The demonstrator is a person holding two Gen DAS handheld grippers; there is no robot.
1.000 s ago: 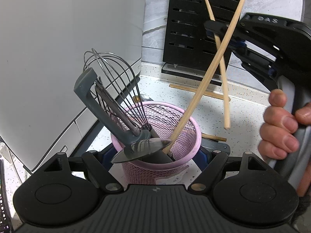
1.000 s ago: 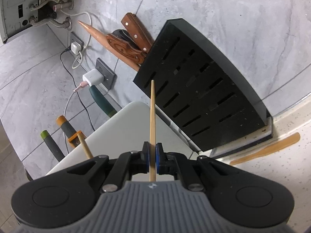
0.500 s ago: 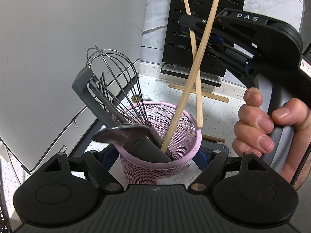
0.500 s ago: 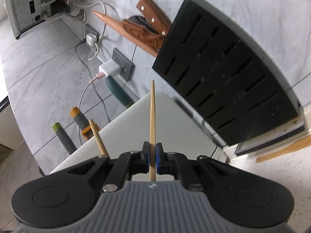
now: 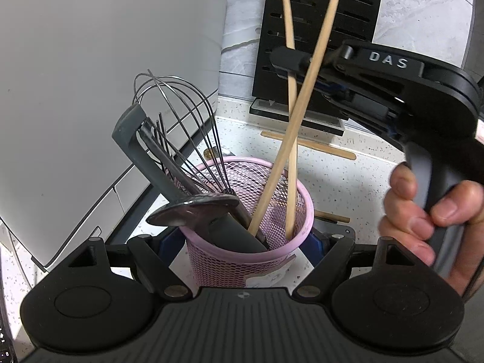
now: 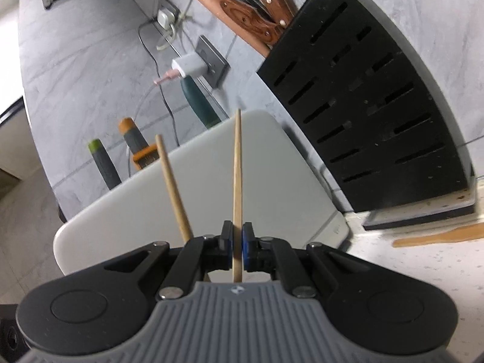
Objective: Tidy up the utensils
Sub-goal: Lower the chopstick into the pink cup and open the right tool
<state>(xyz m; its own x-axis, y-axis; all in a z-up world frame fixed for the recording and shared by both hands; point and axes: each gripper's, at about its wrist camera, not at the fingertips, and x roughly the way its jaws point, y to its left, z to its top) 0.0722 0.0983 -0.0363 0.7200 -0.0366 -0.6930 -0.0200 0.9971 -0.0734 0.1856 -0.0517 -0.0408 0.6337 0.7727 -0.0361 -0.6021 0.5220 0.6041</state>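
Presently the right gripper is lowering a held chopstick into the pink mesh cup; its jaws are clenched on the stick's mid-length, and the lower tip is already sitting inside the rim, beside a second chopstick leaning across it; the left gripper is bracing the cup, its jaws grasping the mesh wall on both sides; a whisk and grey-handled tools are crowding the cup's left half; two further chopsticks are lying on the tabletop near the black knife block; the next move is calling for releasing the stick, then withdrawing upward clear of the leaning one.
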